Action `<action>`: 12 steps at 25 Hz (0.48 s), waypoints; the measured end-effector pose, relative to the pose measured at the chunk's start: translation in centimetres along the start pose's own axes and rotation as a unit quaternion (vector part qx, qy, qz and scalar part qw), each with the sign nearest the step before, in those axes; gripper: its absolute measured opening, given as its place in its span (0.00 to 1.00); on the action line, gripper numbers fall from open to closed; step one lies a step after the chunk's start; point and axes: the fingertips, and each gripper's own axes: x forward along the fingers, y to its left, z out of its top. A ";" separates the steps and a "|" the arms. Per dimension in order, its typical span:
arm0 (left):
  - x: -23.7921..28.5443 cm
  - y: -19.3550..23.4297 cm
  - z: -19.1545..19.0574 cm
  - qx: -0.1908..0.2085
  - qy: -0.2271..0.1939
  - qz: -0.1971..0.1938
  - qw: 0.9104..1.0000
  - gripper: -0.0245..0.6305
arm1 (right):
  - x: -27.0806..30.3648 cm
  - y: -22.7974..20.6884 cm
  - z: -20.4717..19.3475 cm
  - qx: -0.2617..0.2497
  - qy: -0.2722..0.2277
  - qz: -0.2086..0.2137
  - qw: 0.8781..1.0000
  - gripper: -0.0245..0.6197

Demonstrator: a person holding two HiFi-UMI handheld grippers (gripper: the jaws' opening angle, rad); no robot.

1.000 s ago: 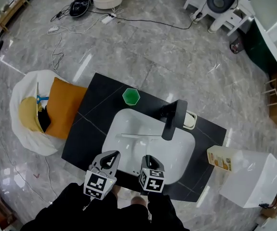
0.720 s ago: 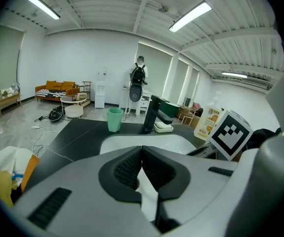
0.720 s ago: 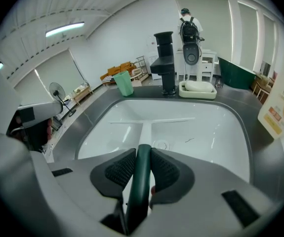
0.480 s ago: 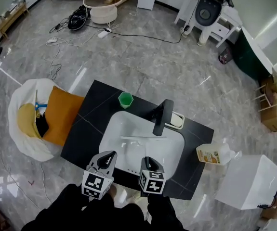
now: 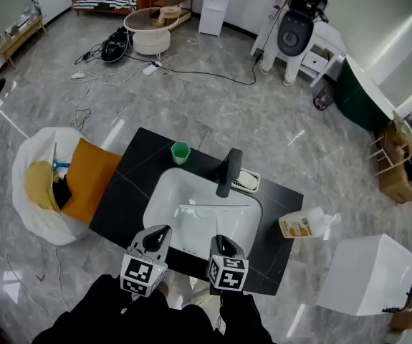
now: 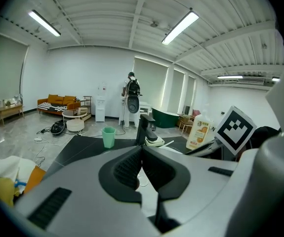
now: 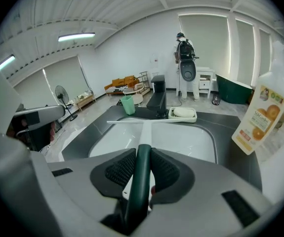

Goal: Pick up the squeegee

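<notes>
Our right gripper (image 7: 142, 156) is clamping the dark green handle of the squeegee (image 7: 145, 131) at the lower centre of its view, with the white blade lying across the white sink (image 7: 193, 143) at mid-frame. Our left gripper (image 6: 142, 154) is holding its jaws together on nothing.

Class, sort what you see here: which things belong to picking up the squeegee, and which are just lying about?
In the job: squeegee; right gripper, fingers shut on its green handle.
Lying about: green cup; soap dish; orange-label bottle; orange cushion.
</notes>
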 end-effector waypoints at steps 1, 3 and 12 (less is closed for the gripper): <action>-0.4 -0.5 0.2 0.002 -0.004 0.002 1.000 0.07 | -0.8 -0.2 0.0 -0.002 -0.006 0.000 1.000 0.21; -1.3 -1.8 0.6 0.002 -0.012 0.003 1.000 0.07 | -2.4 -0.6 0.1 -0.005 -0.016 0.000 1.000 0.21; -5.5 -7.9 2.8 0.025 -0.044 -0.001 0.999 0.07 | -10.6 -2.6 0.2 -0.020 -0.070 -0.012 0.997 0.21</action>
